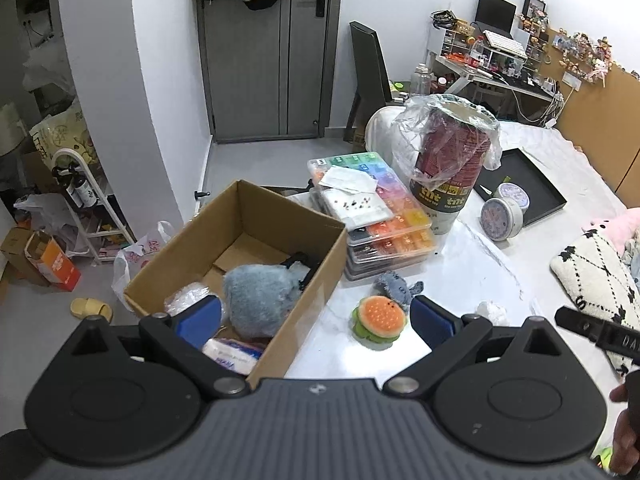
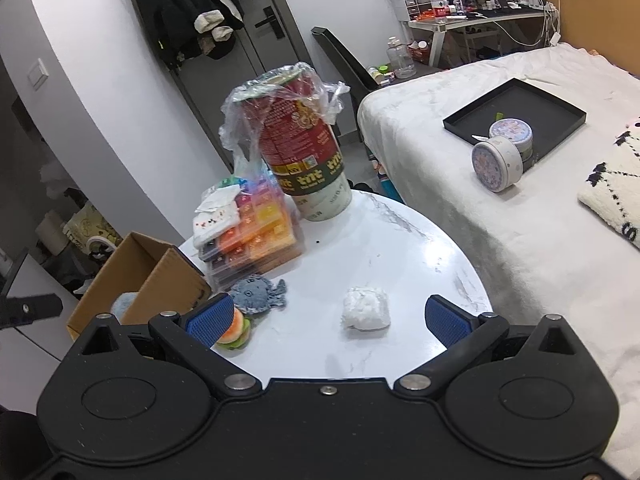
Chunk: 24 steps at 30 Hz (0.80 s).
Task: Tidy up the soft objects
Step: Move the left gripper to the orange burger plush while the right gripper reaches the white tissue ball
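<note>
At the bottom of each wrist view the fingers are spread wide and hold nothing: the left gripper (image 1: 316, 320) straddles the near wall of the cardboard box (image 1: 316, 264), the right gripper (image 2: 328, 320) hangs over bare white bench (image 2: 400, 248). Just ahead of the right one lies a white soft wad (image 2: 365, 308), with open marble all around it. At lower left of that view a burger plush (image 2: 234, 332) and a grey-blue plush (image 2: 258, 294) sit close together near the box. Inside the box rests a large grey plush (image 1: 260, 300). Farther back stand stacked colourful cases (image 2: 256, 232) and a bagged cup (image 2: 304, 148); the bed (image 2: 480, 200) borders the bench on the right.
</note>
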Tool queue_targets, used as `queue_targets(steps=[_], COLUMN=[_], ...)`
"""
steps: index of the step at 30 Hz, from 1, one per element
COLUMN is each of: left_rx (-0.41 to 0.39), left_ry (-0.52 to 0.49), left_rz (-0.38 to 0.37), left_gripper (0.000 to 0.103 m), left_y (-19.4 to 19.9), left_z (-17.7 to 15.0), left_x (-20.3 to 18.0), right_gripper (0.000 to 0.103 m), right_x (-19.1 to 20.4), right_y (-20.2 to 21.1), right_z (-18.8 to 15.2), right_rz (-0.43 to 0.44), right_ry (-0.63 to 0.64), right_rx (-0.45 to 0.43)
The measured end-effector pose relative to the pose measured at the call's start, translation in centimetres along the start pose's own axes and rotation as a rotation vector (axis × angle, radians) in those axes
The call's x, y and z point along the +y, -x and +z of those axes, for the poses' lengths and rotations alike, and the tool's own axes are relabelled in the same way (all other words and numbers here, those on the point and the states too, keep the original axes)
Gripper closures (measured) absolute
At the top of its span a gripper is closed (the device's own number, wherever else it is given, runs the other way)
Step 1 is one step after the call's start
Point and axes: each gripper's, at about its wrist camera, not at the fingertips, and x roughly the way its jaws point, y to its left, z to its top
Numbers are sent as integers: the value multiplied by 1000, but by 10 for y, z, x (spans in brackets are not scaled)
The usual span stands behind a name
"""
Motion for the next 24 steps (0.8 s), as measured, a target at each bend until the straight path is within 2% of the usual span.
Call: queue_targets(steps=[8, 15, 24], left_rx=[8, 42, 119], left_ry=[-5, -14, 66], left_rz=[-16, -38, 3], left_gripper=[5, 8, 17], left_y=[-20, -46, -98], left_z=[0, -5, -17], left_x=[-25, -52, -58], right_gripper=[1, 9, 14], right_x=[-6, -9, -8], right_y=[-13, -26, -52], right_z=[1, 7, 12], right_rz=[-23, -37, -41], right_ry=[4, 44, 97], right_rx=[12, 39, 115])
